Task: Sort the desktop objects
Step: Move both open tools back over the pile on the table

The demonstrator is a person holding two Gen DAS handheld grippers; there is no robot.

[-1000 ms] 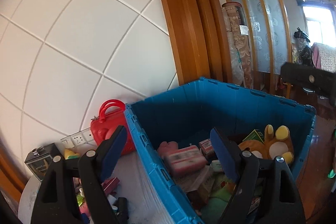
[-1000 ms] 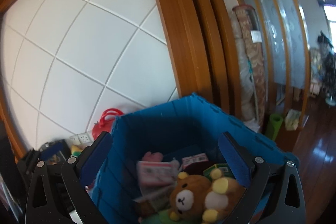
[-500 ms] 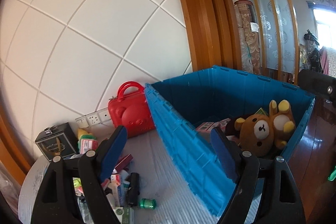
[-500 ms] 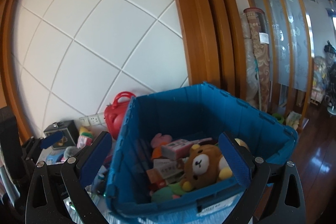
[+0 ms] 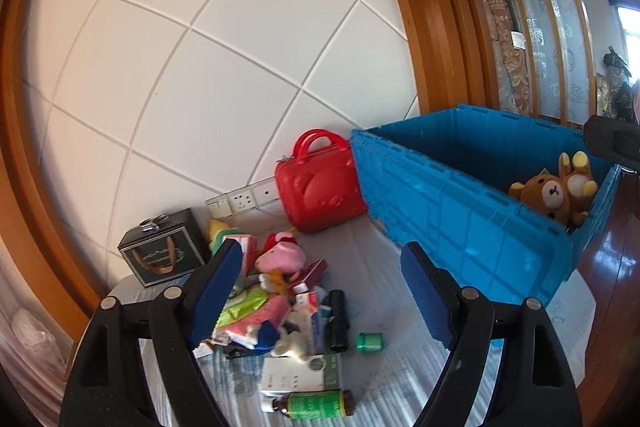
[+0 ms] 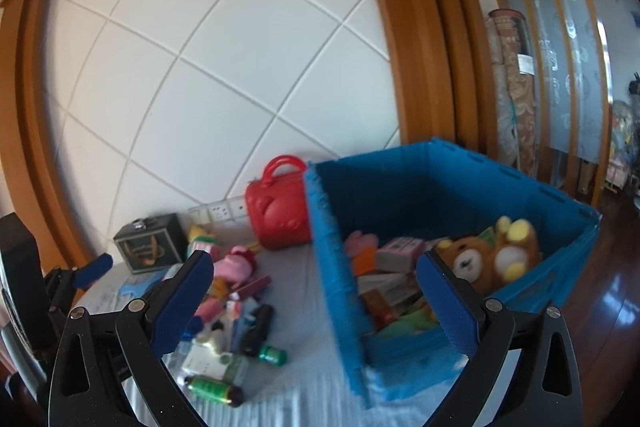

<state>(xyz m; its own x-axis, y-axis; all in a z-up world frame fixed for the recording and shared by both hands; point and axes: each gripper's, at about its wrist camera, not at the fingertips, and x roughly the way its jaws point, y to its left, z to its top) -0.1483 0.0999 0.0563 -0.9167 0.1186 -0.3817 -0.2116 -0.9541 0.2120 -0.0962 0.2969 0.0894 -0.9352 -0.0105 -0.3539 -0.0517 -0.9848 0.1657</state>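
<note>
One blue crate [image 5: 460, 223]. One brown bear plush [image 5: 554, 193] inside it, with several boxes beside it; their number is unclear from blur. Left of the crate: one red carry case [image 5: 320, 193], one black gift box [image 5: 162, 253], one pink plush [image 5: 280, 257], one small green canister [image 5: 370, 342], one brown bottle with green label [image 5: 316, 404], one white-and-green carton [image 5: 302, 374], one black cylinder [image 5: 337, 319]. Three wall sockets [image 5: 242, 201] behind the case.

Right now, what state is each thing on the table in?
left gripper: open, empty
right gripper: open, empty
blue crate: lidless, partly filled
red case: closed, upright
brown bottle: lying down
black box: closed
teddy bear: inside crate
</note>
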